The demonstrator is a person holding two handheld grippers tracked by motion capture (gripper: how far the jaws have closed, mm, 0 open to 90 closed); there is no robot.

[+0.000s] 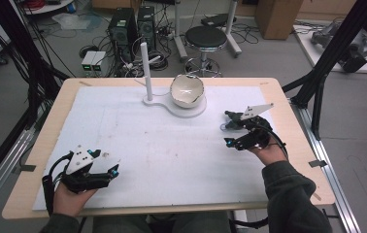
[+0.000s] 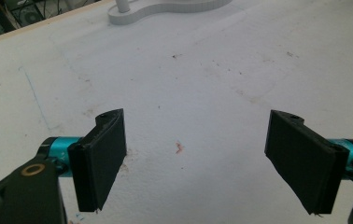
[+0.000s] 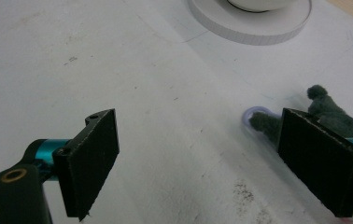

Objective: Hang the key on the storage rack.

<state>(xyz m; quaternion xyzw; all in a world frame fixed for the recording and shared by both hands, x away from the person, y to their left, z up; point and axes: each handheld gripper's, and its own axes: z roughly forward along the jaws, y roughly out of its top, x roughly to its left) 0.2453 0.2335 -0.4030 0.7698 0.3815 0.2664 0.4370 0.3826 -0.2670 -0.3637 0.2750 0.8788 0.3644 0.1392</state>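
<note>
A small grey fuzzy toy [image 3: 332, 113] lies on the white mat [image 1: 162, 145] with a clear bluish ring [image 3: 255, 112] at its near end. It shows in the high view as a dark lump [image 1: 232, 116] right of centre. My right gripper [image 1: 230, 132] [image 3: 198, 158] is open just above the mat, and one of its jaws covers part of the toy; nothing lies between the jaws. At the front left, my left gripper [image 1: 105, 161] [image 2: 195, 154] is open over bare mat.
A white stand [image 1: 181, 109] at the back centre carries a tall white post [image 1: 146, 73] and a white bowl [image 1: 187, 90]. Its base [image 2: 165, 7] [image 3: 254, 25] lies ahead of both grippers. The wooden table edge [image 1: 288, 111] frames the mat.
</note>
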